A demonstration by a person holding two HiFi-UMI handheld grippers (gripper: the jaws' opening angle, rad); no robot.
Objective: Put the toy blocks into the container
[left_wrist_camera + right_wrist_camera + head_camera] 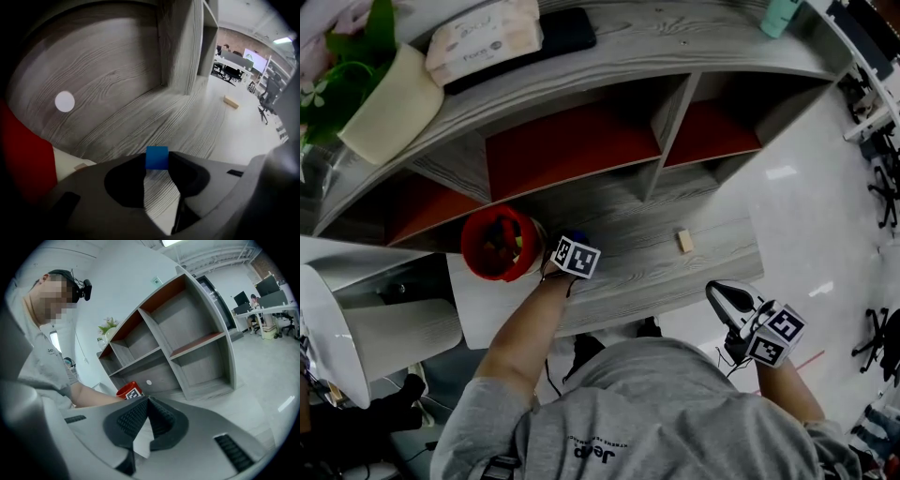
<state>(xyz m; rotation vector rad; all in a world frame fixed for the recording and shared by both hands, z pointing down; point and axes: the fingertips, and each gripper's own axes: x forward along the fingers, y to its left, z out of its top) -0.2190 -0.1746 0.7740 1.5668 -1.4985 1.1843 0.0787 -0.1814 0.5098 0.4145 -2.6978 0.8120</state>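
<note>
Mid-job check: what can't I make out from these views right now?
Blue block: in the head view, mostly hidden under the left tool's marker cube; whether it is lifted is unclear.
Red container: contents too dark and small to count in the head view; cut off by the left edge in the left gripper view.
Wooden block: too small in both those views to tell its shape.

i'm looking steeply down from the head camera onto the grey shelf unit point(675, 42) and red container point(497, 246). left gripper view is sitting low, very close to the board, facing along it past the blue block point(156, 157) toward the office. right gripper view is standing farther back, facing the shelf front. all three are sharing the container; head and left views are sharing the tan block point(684, 241).
</note>
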